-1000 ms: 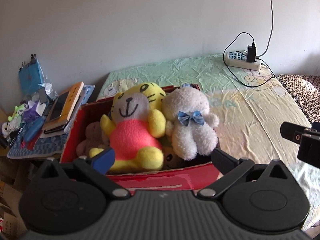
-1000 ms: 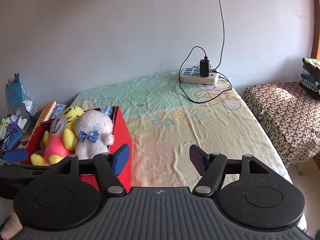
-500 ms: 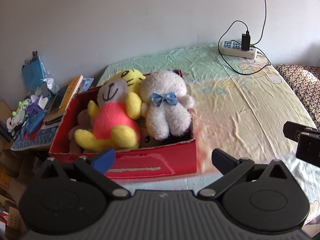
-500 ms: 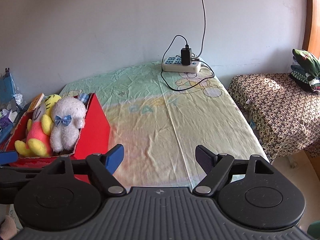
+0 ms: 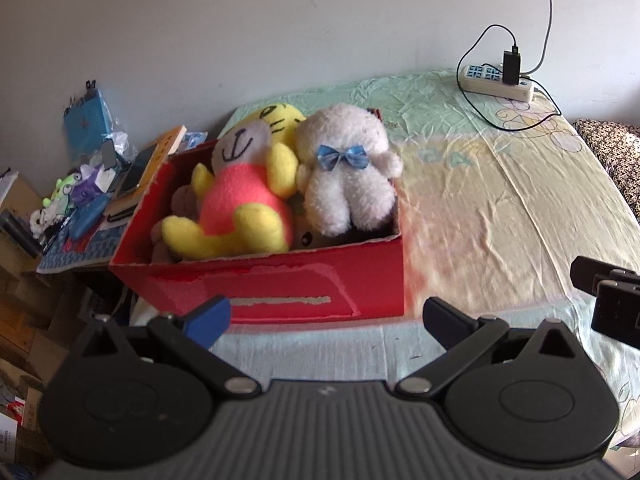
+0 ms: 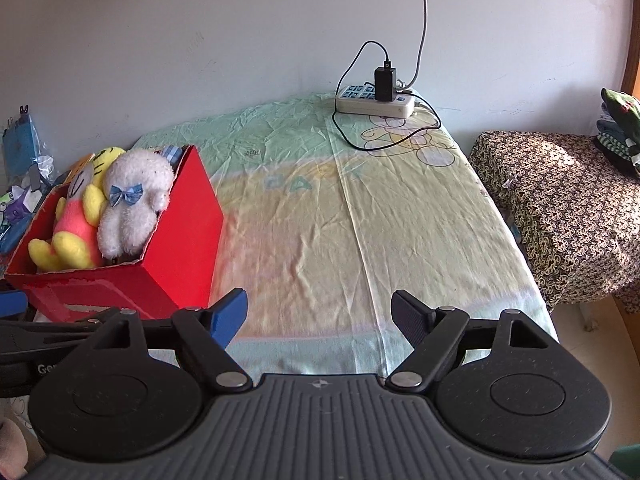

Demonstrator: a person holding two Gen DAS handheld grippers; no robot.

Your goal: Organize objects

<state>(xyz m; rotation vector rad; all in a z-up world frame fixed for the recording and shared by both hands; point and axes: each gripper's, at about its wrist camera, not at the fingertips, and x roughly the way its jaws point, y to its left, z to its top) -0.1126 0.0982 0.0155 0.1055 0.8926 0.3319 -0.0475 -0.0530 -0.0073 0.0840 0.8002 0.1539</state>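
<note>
Left gripper [image 5: 326,314] hangs with jaws spread wide, nothing between them, red box [image 5: 280,288] at its twelve o'clock on the bedsheet [image 5: 500,208]. Inside, the white bear [image 5: 348,176] leans against the yellow tiger [image 5: 240,200]. Right gripper [image 6: 318,312] gapes empty too, box at ten o'clock
</note>
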